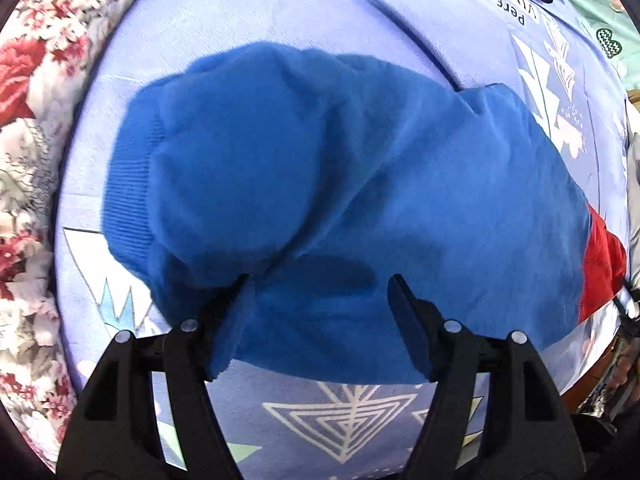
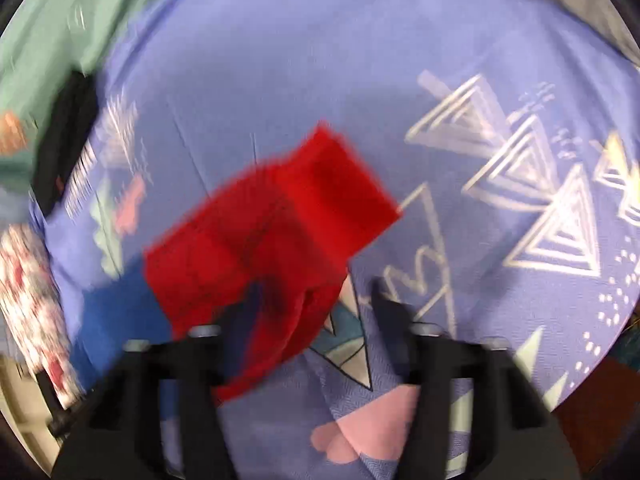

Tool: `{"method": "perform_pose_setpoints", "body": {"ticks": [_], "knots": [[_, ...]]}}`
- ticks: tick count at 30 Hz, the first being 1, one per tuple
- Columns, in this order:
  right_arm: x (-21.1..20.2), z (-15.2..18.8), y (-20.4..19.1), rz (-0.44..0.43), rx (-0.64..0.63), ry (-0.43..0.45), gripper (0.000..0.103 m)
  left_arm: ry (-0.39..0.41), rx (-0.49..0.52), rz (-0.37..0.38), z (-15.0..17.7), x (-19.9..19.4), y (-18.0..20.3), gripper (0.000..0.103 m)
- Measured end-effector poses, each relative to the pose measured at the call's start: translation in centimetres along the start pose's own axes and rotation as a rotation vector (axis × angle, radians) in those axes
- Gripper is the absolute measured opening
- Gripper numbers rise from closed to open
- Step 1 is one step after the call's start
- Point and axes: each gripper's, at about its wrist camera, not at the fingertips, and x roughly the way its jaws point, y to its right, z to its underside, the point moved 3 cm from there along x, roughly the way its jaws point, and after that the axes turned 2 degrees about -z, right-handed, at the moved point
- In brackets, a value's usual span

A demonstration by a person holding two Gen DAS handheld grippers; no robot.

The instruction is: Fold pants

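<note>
Pants [image 1: 340, 184] of bright blue fleece lie folded into a thick bundle on the lilac bedsheet [image 1: 280, 12] with its triangle prints. Their long axis runs across the left wrist view, and the ribbed cuff [image 1: 128, 200] points to the left edge, toward the floral fabric [image 1: 28, 120]. The cloth looks soft, with rounded folds. The left gripper [image 1: 320, 280] stands over the near edge with jaws wide apart, not pinching the cloth. A red garment [image 2: 272, 232] lies just beside the pants. The right gripper [image 2: 312, 296] is blurred; its jaws stand apart, one finger over the red cloth, holding nothing.
</note>
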Motion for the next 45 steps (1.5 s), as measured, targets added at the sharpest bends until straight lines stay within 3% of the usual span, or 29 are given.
{"method": "perform_pose_setpoints", "body": {"ticks": [2,3,4,5,8,10,11,12,13,14,18,19,20,23,27,31,35,39,44,45], "knots": [[0.1,-0.5,0.1,0.032,-0.026,0.013,0.065,0.013,-0.004,-0.008,0.1,-0.5,-0.2,0.07],[0.7,-0.7,0.2,0.031,-0.024,-0.002,0.06,0.018,-0.006,-0.006,0.1,-0.6,-0.3,0.07],[1.3,-0.7,0.2,0.013,-0.027,-0.015,0.049,0.021,-0.008,-0.006,0.1,-0.6,-0.2,0.07],[2.3,-0.9,0.1,0.012,-0.031,-0.036,0.019,0.024,-0.007,-0.01,0.2,-0.5,-0.2,0.07],[2.7,-2.1,-0.2,0.084,0.006,0.008,0.017,0.033,0.0,-0.019,0.4,-0.3,0.1,0.07],[3.2,-2.3,-1.3,0.184,-0.054,0.021,0.016,0.038,-0.008,-0.017,-0.1,0.1,-0.3,0.07],[4.0,-2.1,-2.1,0.274,-0.133,-0.006,0.023,0.04,-0.014,-0.015,-0.1,0.1,-0.4,0.07],[4.4,-2.1,-2.8,0.343,-0.186,-0.026,0.041,0.04,-0.019,-0.012,0.0,-0.1,-0.5,0.07],[4.2,-2.3,-3.7,0.403,-0.23,-0.028,0.046,0.041,-0.022,-0.007,0.0,-0.6,-0.5,0.07],[3.0,-2.6,-5.3,0.401,-0.283,0.008,0.047,0.048,-0.019,0.0,0.0,-1.2,-0.9,0.07],[-0.5,-3.0,-12.3,0.366,-0.571,0.189,0.06,0.163,-0.014,-0.019,-0.1,-4.6,-2.3,0.075],[-0.5,-2.8,-13.8,0.302,-0.615,0.188,0.06,0.193,-0.021,-0.028,-0.3,-5.2,-2.9,0.076],[0.3,-2.3,-16.0,0.173,-0.649,0.147,0.06,0.208,-0.032,-0.028,-0.5,-5.4,-3.4,0.077],[4.4,-0.2,-21.4,0.002,-0.734,0.014,0.06,0.204,-0.074,-0.029,-2.0,-4.5,-4.9,0.077],[10.4,4.5,-29.6,-0.101,-0.861,-0.141,0.06,0.195,-0.098,-0.072,-2.0,-3.2,-5.5,0.077],[14.6,7.3,-35.8,-0.156,-0.916,-0.26,0.052,0.125,-0.159,-0.061,-1.4,-0.9,-6.8,0.077],[18.1,8.3,-38.9,-0.092,-1.008,-0.301,0.04,0.098,-0.208,-0.028,-1.2,0.0,-7.7,0.079],[19.0,9.0,-39.7,-0.121,-1.023,-0.364,0.024,0.098,-0.184,-0.048,-1.5,0.3,-7.7,0.081],[18.7,7.9,-39.7,-0.216,-0.994,-0.434,0.023,0.063,-0.212,-0.025,-2.7,1.4,-8.0,0.083],[18.6,7.5,-39.7,-0.229,-0.98,-0.429,0.028,0.063,-0.207,-0.026,-2.8,1.3,-8.1,0.083]]}}
